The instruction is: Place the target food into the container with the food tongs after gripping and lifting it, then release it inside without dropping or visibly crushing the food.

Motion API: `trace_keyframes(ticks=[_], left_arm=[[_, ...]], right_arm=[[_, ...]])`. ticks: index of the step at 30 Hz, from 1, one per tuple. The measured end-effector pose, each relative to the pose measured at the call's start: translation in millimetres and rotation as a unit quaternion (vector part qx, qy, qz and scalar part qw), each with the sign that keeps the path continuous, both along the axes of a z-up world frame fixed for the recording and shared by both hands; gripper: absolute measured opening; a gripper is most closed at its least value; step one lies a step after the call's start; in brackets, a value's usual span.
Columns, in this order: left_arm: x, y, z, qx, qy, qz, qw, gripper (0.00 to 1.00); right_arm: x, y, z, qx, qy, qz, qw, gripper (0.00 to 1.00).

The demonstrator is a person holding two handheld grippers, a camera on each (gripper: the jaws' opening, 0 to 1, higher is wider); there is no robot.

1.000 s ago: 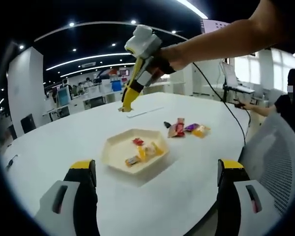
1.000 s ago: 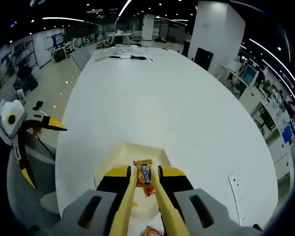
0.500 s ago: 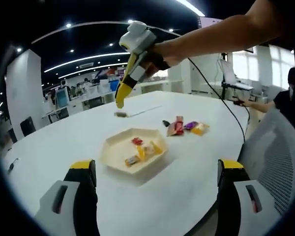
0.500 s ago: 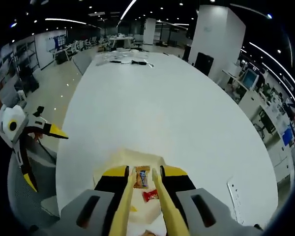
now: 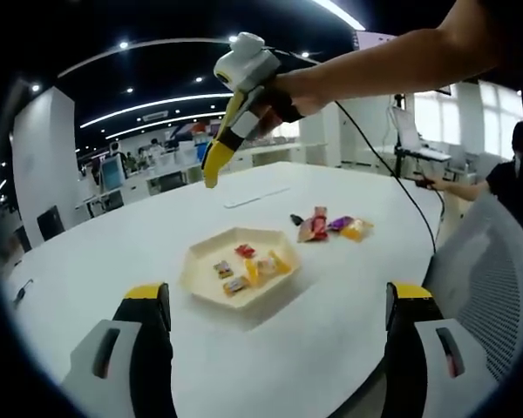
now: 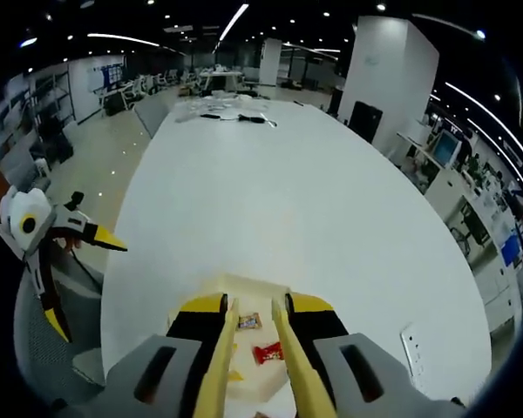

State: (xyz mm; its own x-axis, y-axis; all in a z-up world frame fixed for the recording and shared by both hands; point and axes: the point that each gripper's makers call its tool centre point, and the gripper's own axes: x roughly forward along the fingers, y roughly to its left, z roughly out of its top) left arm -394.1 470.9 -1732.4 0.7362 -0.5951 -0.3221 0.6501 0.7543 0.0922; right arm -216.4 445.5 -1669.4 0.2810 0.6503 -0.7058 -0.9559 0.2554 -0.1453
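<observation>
A cream hexagonal tray (image 5: 198, 254) sits on the white table and holds several wrapped candies. An orange-and-brown wrapped candy (image 5: 222, 268) lies inside it near the left wall. My right gripper (image 5: 234, 131) hangs high above the tray, shut on yellow food tongs (image 5: 212, 172) whose tips are bare. In the right gripper view the tongs (image 6: 229, 324) stand slightly apart over the tray (image 6: 244, 284), with the same candy (image 6: 248, 322) lying below them beside a red candy (image 6: 268, 353). My left gripper (image 5: 279, 294) is open near the table's front edge, holding nothing.
Several loose wrapped candies (image 5: 331, 227) lie on the table right of the tray. A white strip (image 5: 254, 198) lies farther back. A mesh chair (image 5: 497, 279) stands at the right. The left gripper (image 6: 87, 292) is at the table's left edge in the right gripper view.
The orange-and-brown candy left the tongs and now lies in the tray. The tongs have parted slightly, and the right gripper has lifted a little.
</observation>
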Motion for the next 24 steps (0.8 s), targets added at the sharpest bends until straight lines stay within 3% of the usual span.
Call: trace_keyframes(ticks=[24], left_arm=[[-0.4,1,-1.2,-0.003,0.006,0.003,1.0,0.99]], right_arm=[[-12,-29,3.5,0.01,0.003,-0.003,0.9999,0.25]])
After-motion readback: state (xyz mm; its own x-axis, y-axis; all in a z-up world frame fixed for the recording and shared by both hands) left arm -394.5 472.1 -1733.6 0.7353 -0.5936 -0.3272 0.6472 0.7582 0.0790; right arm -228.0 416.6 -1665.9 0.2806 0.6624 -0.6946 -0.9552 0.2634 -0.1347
